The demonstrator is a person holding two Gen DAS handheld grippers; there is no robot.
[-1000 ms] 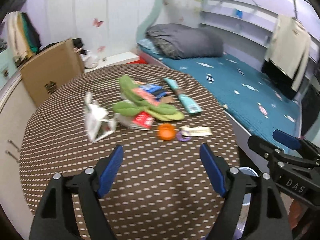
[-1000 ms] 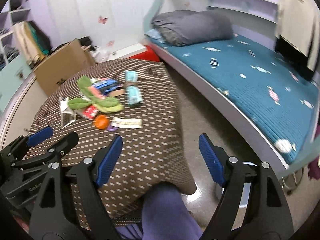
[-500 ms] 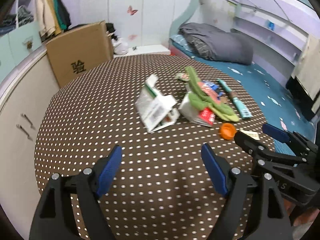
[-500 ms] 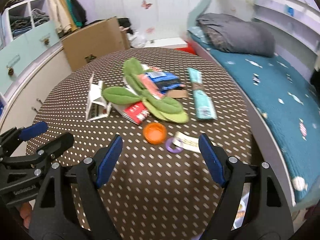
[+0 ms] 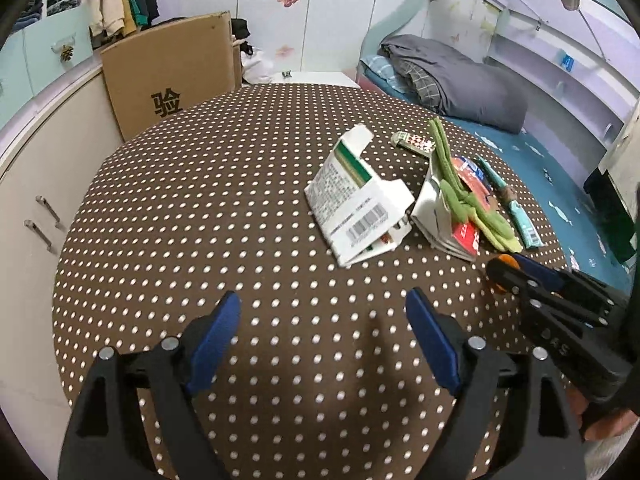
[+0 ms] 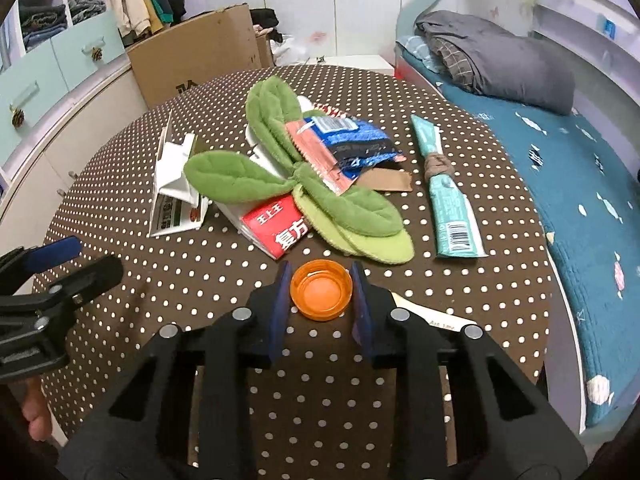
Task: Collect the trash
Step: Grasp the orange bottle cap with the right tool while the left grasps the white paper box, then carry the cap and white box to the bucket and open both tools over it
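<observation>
Left wrist view: left tool spread wide with nothing between its blue pads, hovering angled down over bare brown white-dotted counter. Torn white cardboard medicine box well ahead. Risk: sweeping that light box off the edge if advanced carelessly. Right tool seen side-on at the right, its tip over a sliver of orange.

Right wrist view: right tool pitched down, closing around a small round orange plastic cap lying open side up on the counter, pads apparently touching its rim. Risk: shallow, slick cap squirting out, or pads scraping the cloth. Green leaf-shaped plush just beyond, liable to snag.
</observation>
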